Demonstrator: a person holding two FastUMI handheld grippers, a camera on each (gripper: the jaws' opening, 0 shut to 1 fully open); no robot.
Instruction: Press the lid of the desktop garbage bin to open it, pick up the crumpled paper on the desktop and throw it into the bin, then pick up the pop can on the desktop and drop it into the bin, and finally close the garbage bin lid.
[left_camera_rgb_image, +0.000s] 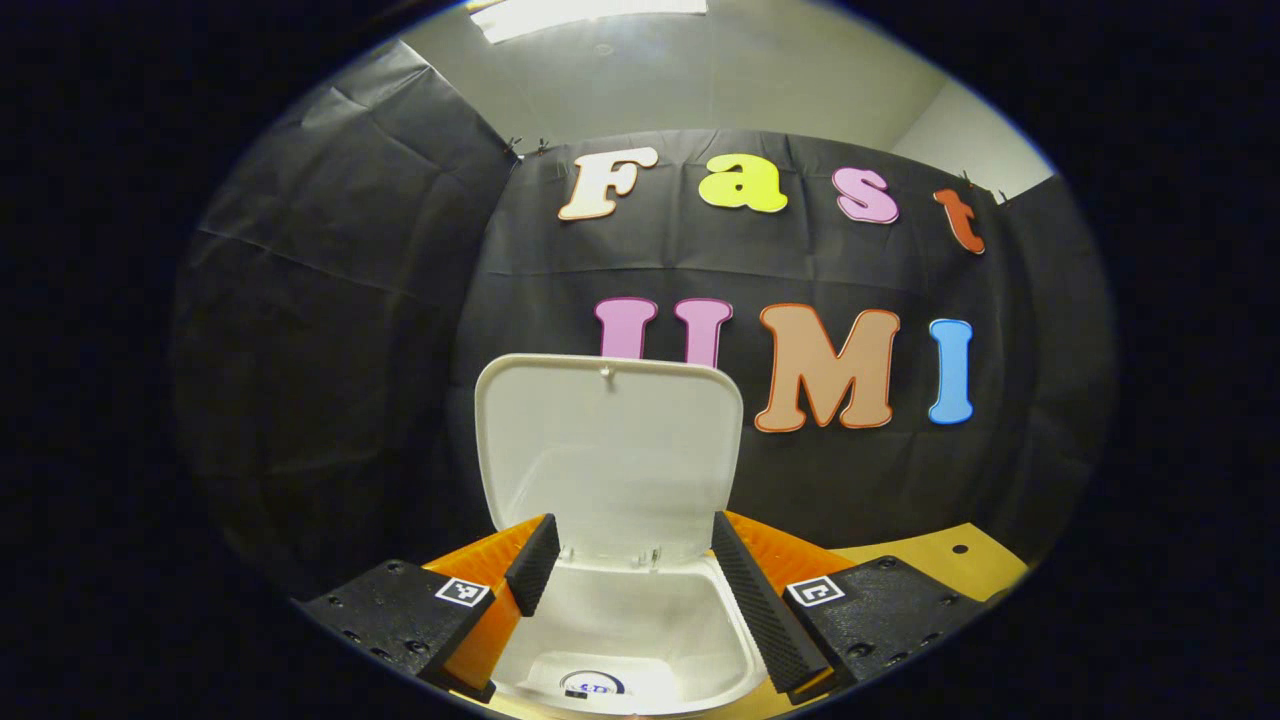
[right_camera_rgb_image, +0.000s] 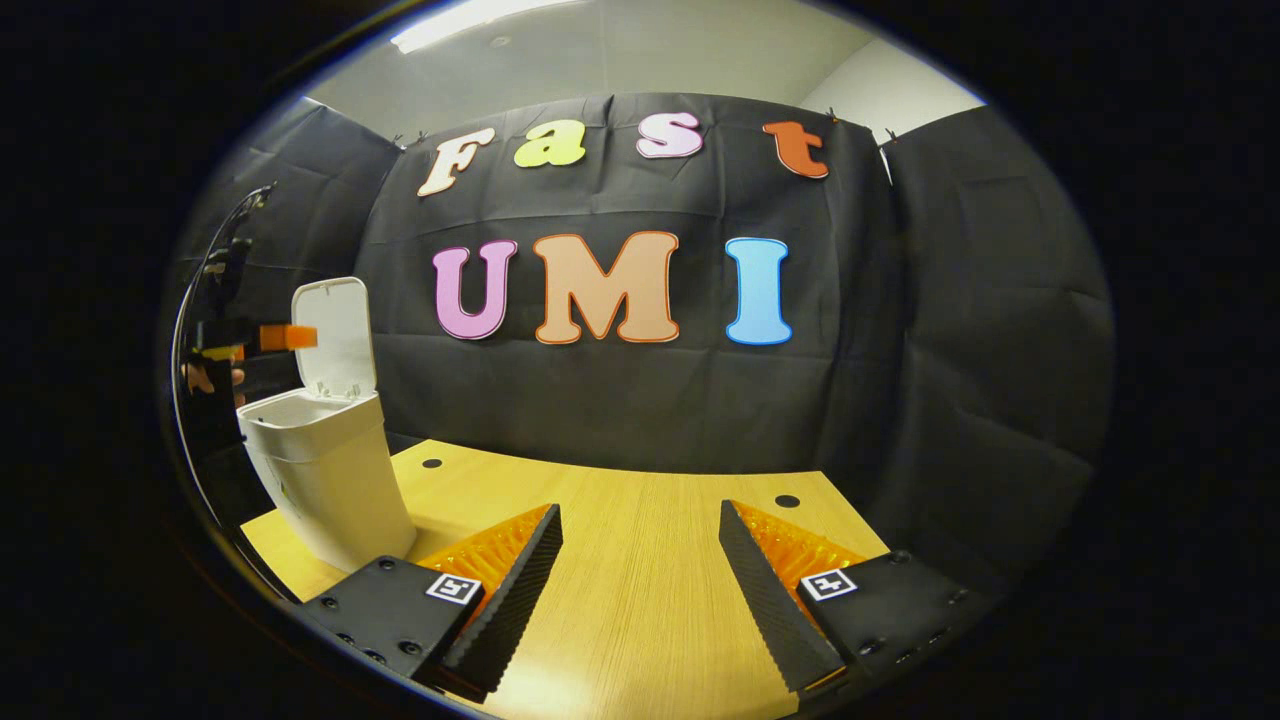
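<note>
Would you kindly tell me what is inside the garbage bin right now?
The lid stands open. At the bottom of the garbage bin, the left gripper view shows a small round object, probably the pop can's top. The fingers cover part of the interior; no crumpled paper is visible.

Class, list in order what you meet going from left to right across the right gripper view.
Left gripper → garbage bin, lid up → right gripper over the table.

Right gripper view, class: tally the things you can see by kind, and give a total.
Garbage bin, lid open: 1
Tongs: 2, one near, one by the bin
Wooden desktop: 1
Total: 4
</note>
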